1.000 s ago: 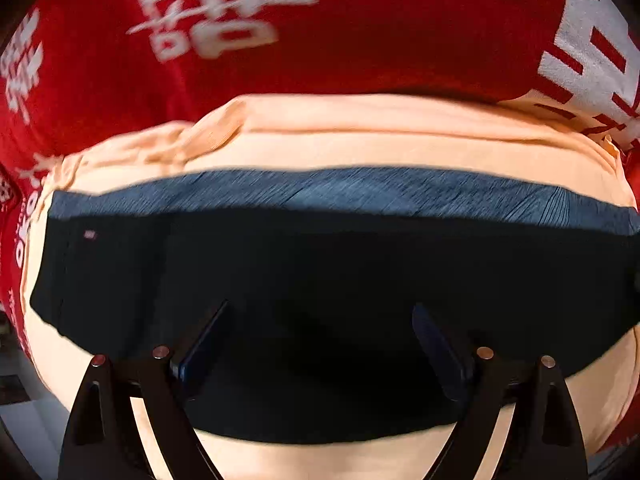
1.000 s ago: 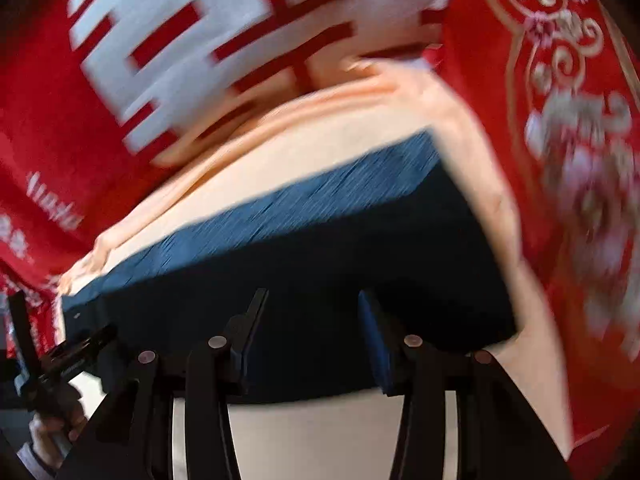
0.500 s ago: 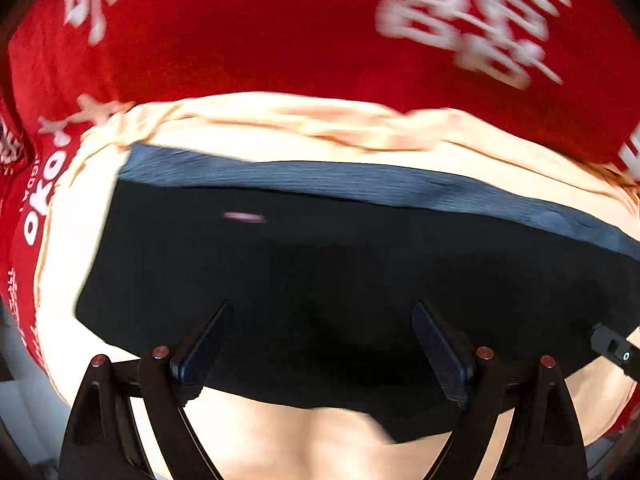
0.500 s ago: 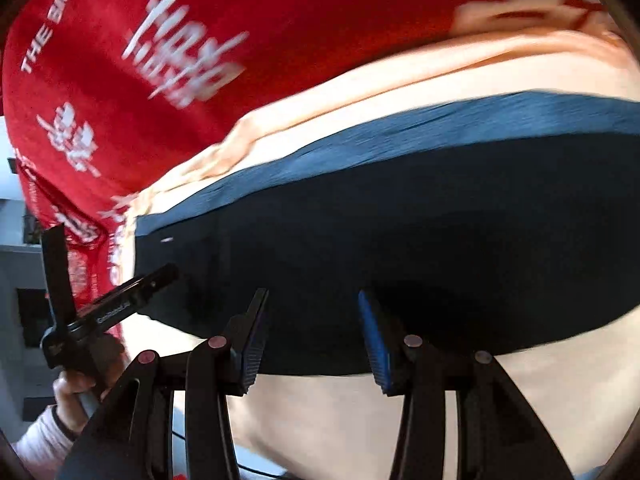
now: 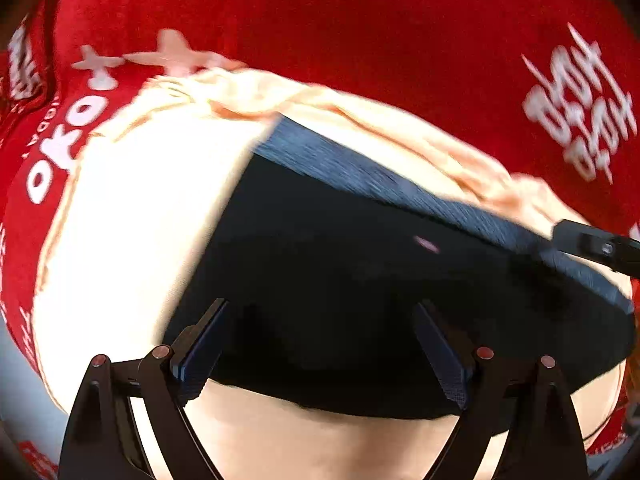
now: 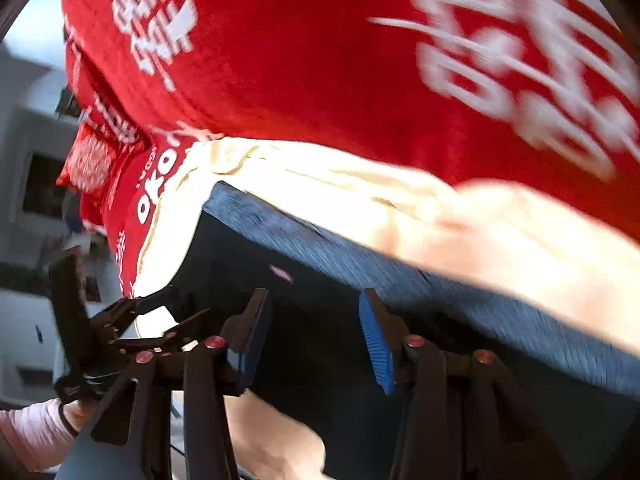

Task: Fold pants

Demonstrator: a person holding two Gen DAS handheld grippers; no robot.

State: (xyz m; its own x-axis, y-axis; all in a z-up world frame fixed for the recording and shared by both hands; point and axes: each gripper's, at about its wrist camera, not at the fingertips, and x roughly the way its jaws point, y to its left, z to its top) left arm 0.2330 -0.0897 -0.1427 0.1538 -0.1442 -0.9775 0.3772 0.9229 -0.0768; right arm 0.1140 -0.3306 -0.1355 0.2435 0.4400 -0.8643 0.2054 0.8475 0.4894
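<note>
Pants [image 5: 380,280]: one pair, dark navy to black, with a lighter blue ribbed waistband [image 5: 360,176] along the far edge and a small pale tag just below it; lay flat as a compact, seemingly already folded rectangle on a peach cloth [image 5: 132,240], nearer that cloth's near edge than its far one, with a bare peach margin at the pants' left side. The peach cloth itself rested on a red blanket [image 5: 360,40] printed with white characters, which reached past it on the far and left sides. Left gripper [image 5: 320,348]: pointed steeply down over the near edge of the pants toward their left corner, fingers spread wide, nothing between them and no pad pressing the fabric; judged to be positioned for a grasp of that edge or corner rather than holding. Right gripper [image 6: 312,340]: hung over the dark fabric close beside the left one, fingers moderately apart and just widened, nothing clamped; its blue pads [image 6: 374,344] stood clear of the cloth. Both views were smeared, so fine creases could not be read. The person's sleeve [image 6: 32,432] and hand, carrying the left tool, showed off the cloth's left edge. Both tools gathered at one end suggested a next fold or lift starting there; judgement only.
</note>
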